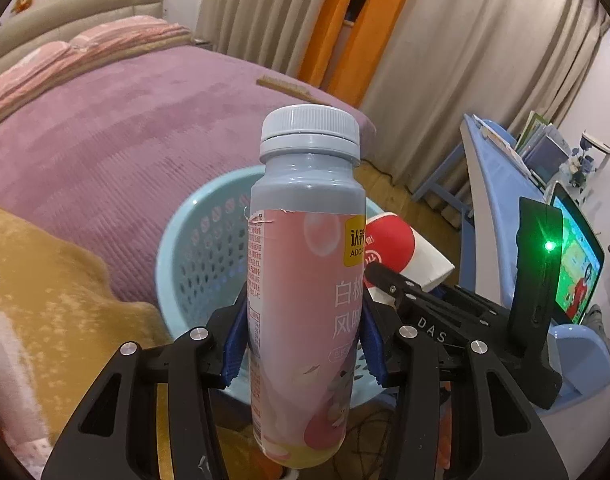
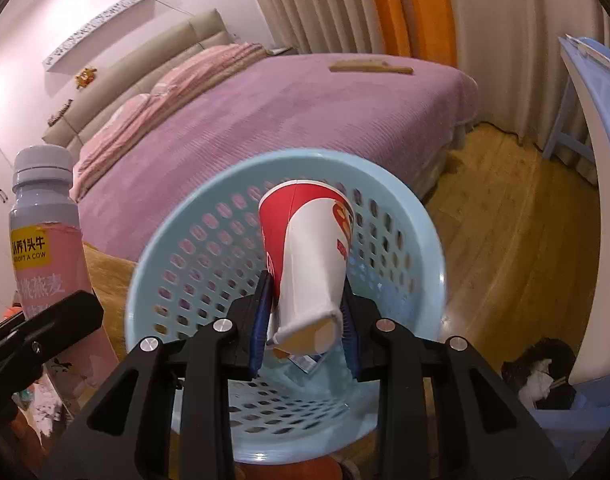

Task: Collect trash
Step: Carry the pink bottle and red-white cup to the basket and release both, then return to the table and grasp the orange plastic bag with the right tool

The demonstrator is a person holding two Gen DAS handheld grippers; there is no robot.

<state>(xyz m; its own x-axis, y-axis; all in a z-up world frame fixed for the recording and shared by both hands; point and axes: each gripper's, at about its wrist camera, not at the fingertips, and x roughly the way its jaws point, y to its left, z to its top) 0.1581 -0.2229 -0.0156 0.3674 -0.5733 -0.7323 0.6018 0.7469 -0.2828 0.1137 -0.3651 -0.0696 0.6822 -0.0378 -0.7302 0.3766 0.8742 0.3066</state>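
My left gripper (image 1: 303,340) is shut on a pink-labelled drink bottle (image 1: 305,280) with a grey cap, held upright in front of a light blue perforated basket (image 1: 193,248). My right gripper (image 2: 305,320) is shut on a crushed red and white paper cup (image 2: 309,256), held over the basket's (image 2: 429,248) opening. The bottle also shows at the left of the right wrist view (image 2: 49,248), and the cup shows behind the bottle in the left wrist view (image 1: 401,252). A small wrapper (image 2: 305,362) lies inside the basket.
A bed with a purple cover (image 1: 125,140) lies behind the basket, with a brown blanket (image 1: 45,280) at the left. A blue plastic table (image 1: 493,184) and a lit tablet screen (image 1: 577,264) stand at the right. The floor (image 2: 505,240) is wood. Dark clutter (image 2: 541,372) lies at the right.
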